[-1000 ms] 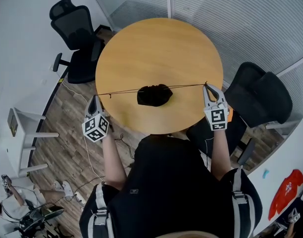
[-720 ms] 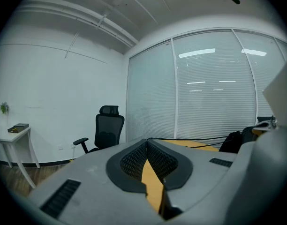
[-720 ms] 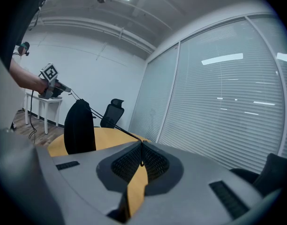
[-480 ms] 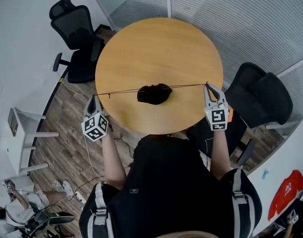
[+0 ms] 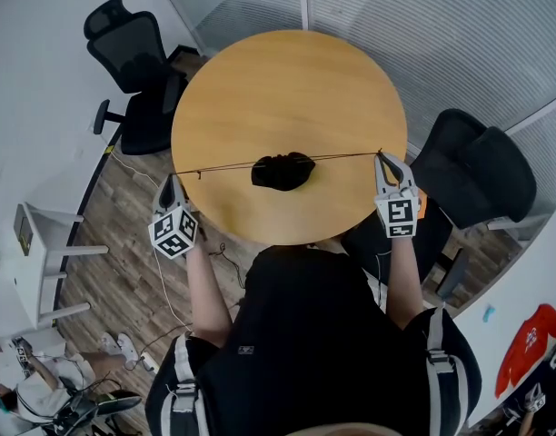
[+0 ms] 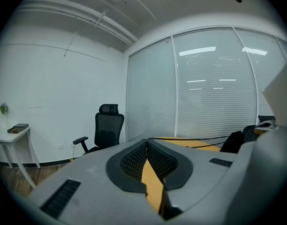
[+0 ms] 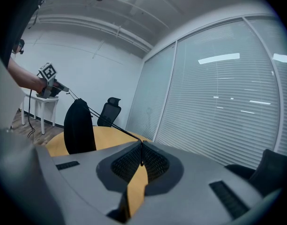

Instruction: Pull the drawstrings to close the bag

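Note:
A small black drawstring bag [image 5: 282,170] lies on the round wooden table [image 5: 287,80], near its front edge. Its two drawstrings run taut in one line to either side. My left gripper [image 5: 173,180] is shut on the left drawstring [image 5: 223,167], just off the table's left rim. My right gripper [image 5: 381,157] is shut on the right drawstring [image 5: 346,157] at the right rim. In the left gripper view the pads [image 6: 134,161] meet and the cord [image 6: 190,138] leads off to the bag [image 6: 235,142]. The right gripper view shows the cord [image 7: 106,121] running from the closed tips to the bag [image 7: 79,125].
Black office chairs stand at the far left [image 5: 133,71] and at the right [image 5: 478,171] of the table. A white side table [image 5: 42,243] is at the left wall, with cables [image 5: 164,289] on the wood floor. Glass walls with blinds [image 5: 441,25] lie behind.

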`<state>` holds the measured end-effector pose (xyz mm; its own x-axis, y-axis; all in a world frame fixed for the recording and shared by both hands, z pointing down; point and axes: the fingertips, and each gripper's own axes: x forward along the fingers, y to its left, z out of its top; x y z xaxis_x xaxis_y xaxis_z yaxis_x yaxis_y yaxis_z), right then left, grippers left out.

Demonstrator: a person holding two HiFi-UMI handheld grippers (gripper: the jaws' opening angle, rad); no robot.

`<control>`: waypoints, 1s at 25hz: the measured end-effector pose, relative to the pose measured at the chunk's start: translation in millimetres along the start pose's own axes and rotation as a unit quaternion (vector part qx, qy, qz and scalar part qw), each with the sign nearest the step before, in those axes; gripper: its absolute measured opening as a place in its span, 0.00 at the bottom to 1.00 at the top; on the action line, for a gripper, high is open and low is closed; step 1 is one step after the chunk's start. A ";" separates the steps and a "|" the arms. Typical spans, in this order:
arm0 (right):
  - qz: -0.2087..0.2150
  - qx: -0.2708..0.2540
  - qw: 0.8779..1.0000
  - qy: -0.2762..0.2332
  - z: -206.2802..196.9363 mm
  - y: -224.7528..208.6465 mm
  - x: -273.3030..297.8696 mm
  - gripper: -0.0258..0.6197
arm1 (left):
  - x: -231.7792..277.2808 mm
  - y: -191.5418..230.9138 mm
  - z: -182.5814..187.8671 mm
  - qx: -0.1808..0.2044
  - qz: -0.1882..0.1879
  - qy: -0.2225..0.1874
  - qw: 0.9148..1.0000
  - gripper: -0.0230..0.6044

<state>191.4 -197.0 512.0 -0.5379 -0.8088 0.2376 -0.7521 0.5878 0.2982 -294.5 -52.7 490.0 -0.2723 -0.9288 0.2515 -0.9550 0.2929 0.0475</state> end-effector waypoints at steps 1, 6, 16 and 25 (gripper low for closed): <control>0.000 0.000 1.000 0.001 -1.0 -0.1 -0.7 0.13 | 0.0 -0.5 -0.6 0.001 -0.001 0.001 1.000 0.06; 0.001 -0.001 1.000 0.002 -2.7 3.7 -2.7 0.13 | -3.1 2.3 -0.9 0.004 -0.001 0.001 1.000 0.06; -0.013 -0.020 1.000 0.006 5.5 8.8 3.3 0.13 | 1.2 11.8 0.3 0.010 -0.010 -0.002 1.000 0.06; -0.026 -0.028 0.999 0.016 19.6 18.3 20.9 0.13 | 18.9 30.7 3.1 0.004 -0.018 -0.004 1.000 0.06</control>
<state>158.9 -203.5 504.2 -0.4858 -0.8377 0.2495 -0.7558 0.5459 0.3615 -329.4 -62.0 493.2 -0.2388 -0.9402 0.2427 -0.9651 0.2576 0.0482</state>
